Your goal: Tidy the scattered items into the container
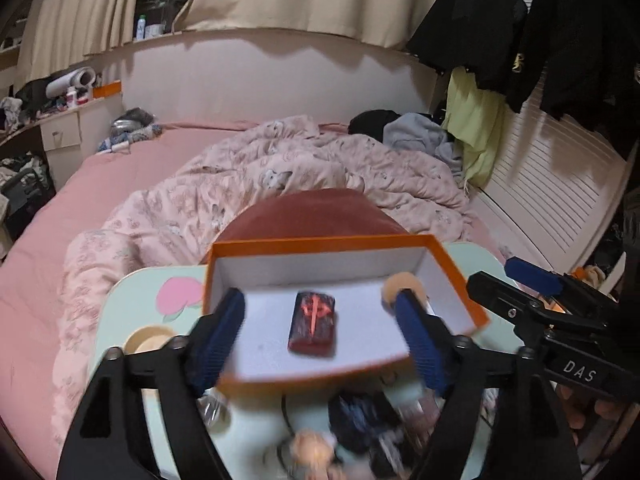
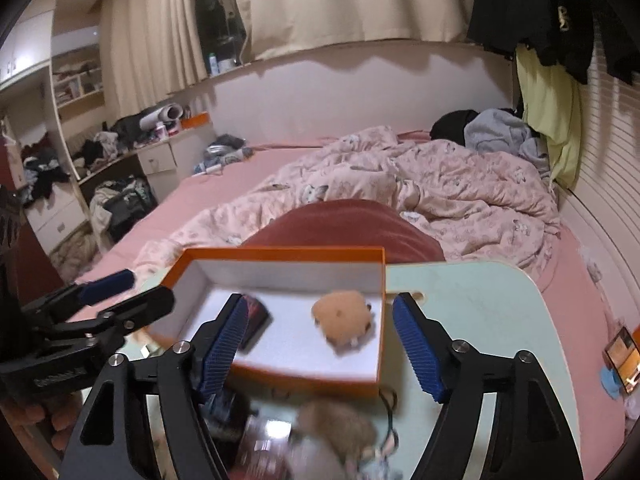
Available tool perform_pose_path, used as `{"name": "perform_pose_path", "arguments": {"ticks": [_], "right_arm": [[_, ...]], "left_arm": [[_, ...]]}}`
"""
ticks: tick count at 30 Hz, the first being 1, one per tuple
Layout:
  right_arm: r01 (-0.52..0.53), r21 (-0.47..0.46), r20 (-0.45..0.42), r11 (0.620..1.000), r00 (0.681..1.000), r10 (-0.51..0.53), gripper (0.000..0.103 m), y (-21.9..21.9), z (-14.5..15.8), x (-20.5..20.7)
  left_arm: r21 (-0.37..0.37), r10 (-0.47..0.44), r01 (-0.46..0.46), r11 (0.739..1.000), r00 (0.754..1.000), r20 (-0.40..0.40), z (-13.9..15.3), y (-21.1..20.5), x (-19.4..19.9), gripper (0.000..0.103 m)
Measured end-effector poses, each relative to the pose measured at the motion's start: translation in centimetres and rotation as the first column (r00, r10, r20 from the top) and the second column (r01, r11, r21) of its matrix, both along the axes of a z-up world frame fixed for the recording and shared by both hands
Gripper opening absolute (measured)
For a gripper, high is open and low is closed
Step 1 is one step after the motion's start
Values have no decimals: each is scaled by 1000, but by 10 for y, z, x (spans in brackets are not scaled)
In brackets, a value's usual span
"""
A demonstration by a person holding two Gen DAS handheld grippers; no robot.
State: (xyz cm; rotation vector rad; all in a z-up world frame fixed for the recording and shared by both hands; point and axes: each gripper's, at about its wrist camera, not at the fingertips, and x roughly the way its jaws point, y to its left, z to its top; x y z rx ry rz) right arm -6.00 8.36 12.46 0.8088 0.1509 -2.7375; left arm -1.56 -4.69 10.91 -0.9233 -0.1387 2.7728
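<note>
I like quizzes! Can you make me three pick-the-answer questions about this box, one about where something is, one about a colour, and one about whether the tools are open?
1. Where is the dark block?
A. on the bed
B. in the box
C. on the shelf

2. What colour is the outside of the box?
A. orange
B. green
C. black

3. How are the left tool and right tool?
A. both shut on the block
B. one open, one shut
C. both open, holding nothing

Answers: 1 B, the block lies on the box's white floor. 2 A, its rim and walls are orange. 3 C, each tool's fingers stand wide apart around nothing.
</note>
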Motion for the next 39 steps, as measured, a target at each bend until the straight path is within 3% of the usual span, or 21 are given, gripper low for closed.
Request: {"name": "perform_pose_path", "arguments": {"ticks": [4,7,11,14,18,20,22,23,27,39], "right_arm": [[-42,61,61,997,997,38,85,5,-20,46],[-84,68,143,994,987,74,90,12,-48,72],[-42,127,185,991,983,18,90,21,-82,91],[-1,176,197,984,980,-34,90,27,-93,91],[35,183,247,982,966,-81,92,35,-106,83],[57,216,243,975,964,-110,103,37,-111,81],[58,231,240,971,964,-115,103,37,-113,80],[57,232,240,971,964,-113,103,37,-113,80],[41,231,229,972,969,-95,103,38,-114,79],[30,230,220,973,972,-82,103,34,-114,84]], "left_arm": [[-41,-49,49,998,999,1,-9,1,51,80],[-5,-74,75,997,995,73,-37,-2,83,80],[-38,-3,8,999,992,130,-74,-7,107,80],[-94,24,-9,996,988,154,-88,-7,108,80],[-108,50,-33,994,986,157,-95,-7,107,80],[-133,61,-35,991,978,201,-106,-3,102,80],[-149,63,-31,988,974,217,-113,-2,100,82],[-145,60,-29,989,975,215,-115,-1,100,83],[-141,65,-32,989,970,234,-124,-4,94,103],[-136,55,-26,990,975,216,-121,-2,99,103]]}}
